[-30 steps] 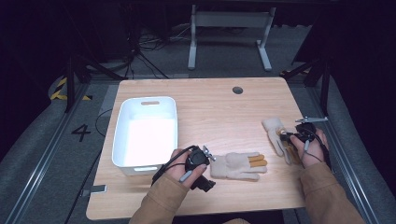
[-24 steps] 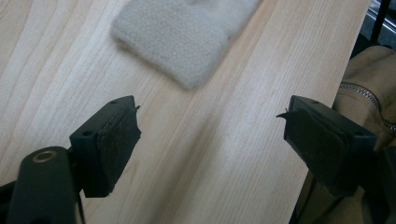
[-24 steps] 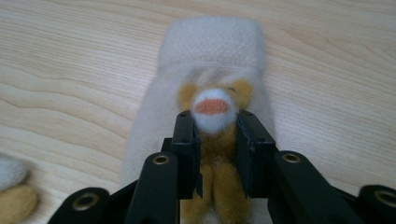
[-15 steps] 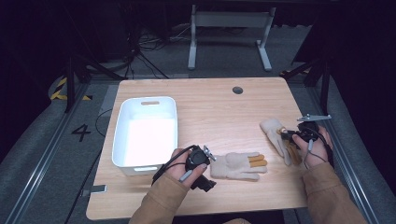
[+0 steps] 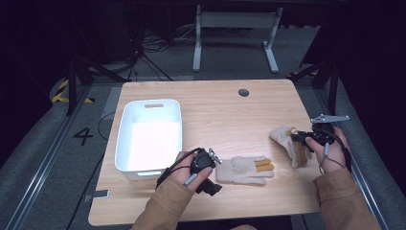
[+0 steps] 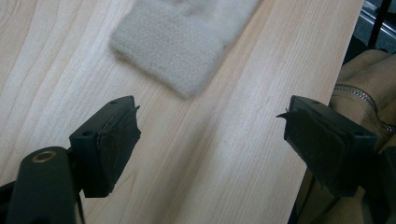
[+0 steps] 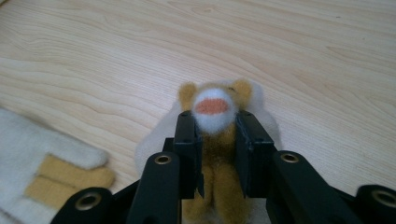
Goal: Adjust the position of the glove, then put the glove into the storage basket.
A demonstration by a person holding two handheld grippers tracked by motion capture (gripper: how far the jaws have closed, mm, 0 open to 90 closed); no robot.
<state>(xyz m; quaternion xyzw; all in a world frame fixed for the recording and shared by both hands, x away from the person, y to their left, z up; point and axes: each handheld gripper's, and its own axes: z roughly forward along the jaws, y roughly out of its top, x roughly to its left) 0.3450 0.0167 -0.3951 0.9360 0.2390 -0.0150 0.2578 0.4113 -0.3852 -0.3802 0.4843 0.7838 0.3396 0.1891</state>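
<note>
Right gripper [image 7: 215, 154] pinching the right-hand glove [image 7: 214, 109], left gripper [image 6: 210, 140] spread just short of the near glove's cuff [image 6: 180, 44]; next, likely advancing left to clamp it.

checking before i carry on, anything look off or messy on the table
Nothing stands out. One glove lies flat by the open left gripper; the right gripper is shut on the other glove. The white bin sits square and unspilled.

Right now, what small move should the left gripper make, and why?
Probably ease the left gripper forward onto the cuff of the near glove and close. Its jaws stand wide open just short of that cuff, while the right gripper is already shut on the other glove, and the white bin sits nearby.
</note>
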